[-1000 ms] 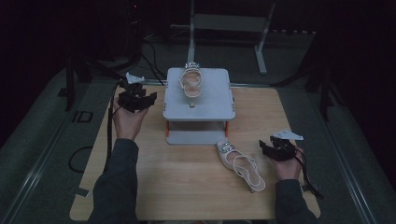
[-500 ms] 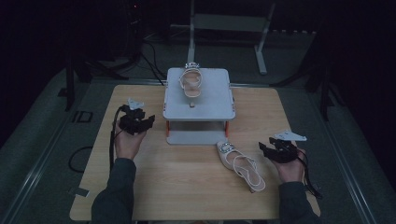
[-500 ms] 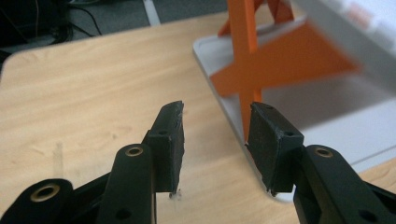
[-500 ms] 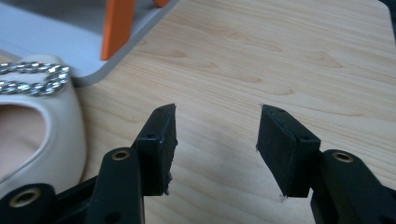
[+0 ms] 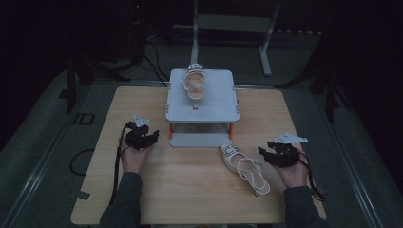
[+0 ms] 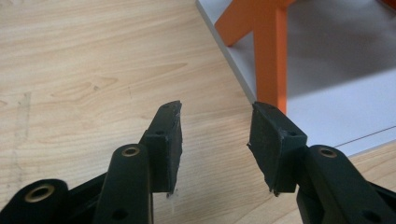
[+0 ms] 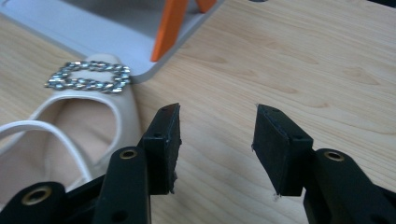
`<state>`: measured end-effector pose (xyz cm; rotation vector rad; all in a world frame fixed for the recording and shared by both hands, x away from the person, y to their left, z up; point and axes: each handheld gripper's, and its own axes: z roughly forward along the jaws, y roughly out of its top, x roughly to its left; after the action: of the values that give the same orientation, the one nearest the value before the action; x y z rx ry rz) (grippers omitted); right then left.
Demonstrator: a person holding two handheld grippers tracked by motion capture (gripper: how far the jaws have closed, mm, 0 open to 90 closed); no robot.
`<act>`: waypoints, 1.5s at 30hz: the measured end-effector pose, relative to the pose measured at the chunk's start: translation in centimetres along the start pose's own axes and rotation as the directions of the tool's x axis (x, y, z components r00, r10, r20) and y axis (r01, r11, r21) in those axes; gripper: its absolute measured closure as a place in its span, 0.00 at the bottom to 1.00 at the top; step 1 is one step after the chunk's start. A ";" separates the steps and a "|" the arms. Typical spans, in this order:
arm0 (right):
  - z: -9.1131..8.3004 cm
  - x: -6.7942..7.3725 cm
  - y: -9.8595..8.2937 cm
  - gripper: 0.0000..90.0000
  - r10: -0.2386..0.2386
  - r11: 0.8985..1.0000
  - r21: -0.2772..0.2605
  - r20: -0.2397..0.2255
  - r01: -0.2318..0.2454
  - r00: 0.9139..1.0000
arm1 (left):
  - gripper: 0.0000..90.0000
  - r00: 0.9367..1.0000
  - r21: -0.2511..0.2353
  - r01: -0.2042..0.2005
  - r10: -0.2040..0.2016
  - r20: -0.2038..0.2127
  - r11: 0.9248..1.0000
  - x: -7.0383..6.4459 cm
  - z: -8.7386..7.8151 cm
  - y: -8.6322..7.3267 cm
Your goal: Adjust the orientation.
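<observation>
High view, left gripper [image 5: 141, 137] and right gripper [image 5: 279, 154] both released, cream sandal [image 5: 244, 167] beside the right one, toward table's [image 5: 142, 194] near edge.

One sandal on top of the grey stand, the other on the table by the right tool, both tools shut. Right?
Not quite: both tools are open. The left gripper view shows the left tool with its jaws apart over bare wood, and the right gripper view shows the right tool the same, beside the sandal on the table. The other sandal does sit on the grey stand.

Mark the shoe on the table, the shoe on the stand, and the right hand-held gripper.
shoe on the table [image 5: 244, 167], high view, its straps.
shoe on the stand [image 5: 195, 86], high view, its insole.
right hand-held gripper [image 5: 264, 154], high view, between its fingertips.
</observation>
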<state>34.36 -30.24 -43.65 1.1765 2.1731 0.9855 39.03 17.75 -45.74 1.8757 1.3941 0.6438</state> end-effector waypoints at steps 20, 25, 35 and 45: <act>-1.2 3.1 -0.1 0.59 -0.037 0.999 -0.009 -0.086 0.037 0.996 | 0.57 1.000 0.046 0.027 -0.026 -0.017 0.999 -0.8 3.6 -3.2; -1.0 3.4 -0.3 0.60 -0.047 0.999 0.007 -0.094 0.047 0.994 | 0.57 0.999 0.038 0.029 -0.029 -0.014 0.999 -0.9 3.7 -3.2; -0.7 4.4 -0.2 0.60 -0.068 0.997 0.036 -0.131 0.073 0.989 | 0.56 1.000 0.039 0.014 -0.013 -0.024 0.999 -1.1 3.7 -3.2; 1.4 4.6 -0.6 0.73 -0.051 0.979 0.189 -0.127 0.075 0.991 | 0.56 1.000 0.037 0.020 -0.019 -0.019 0.999 -1.0 3.7 -3.3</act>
<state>32.60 -26.01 -45.31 1.1512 2.4336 0.8541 39.51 16.41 -50.61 1.8873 1.4438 0.6311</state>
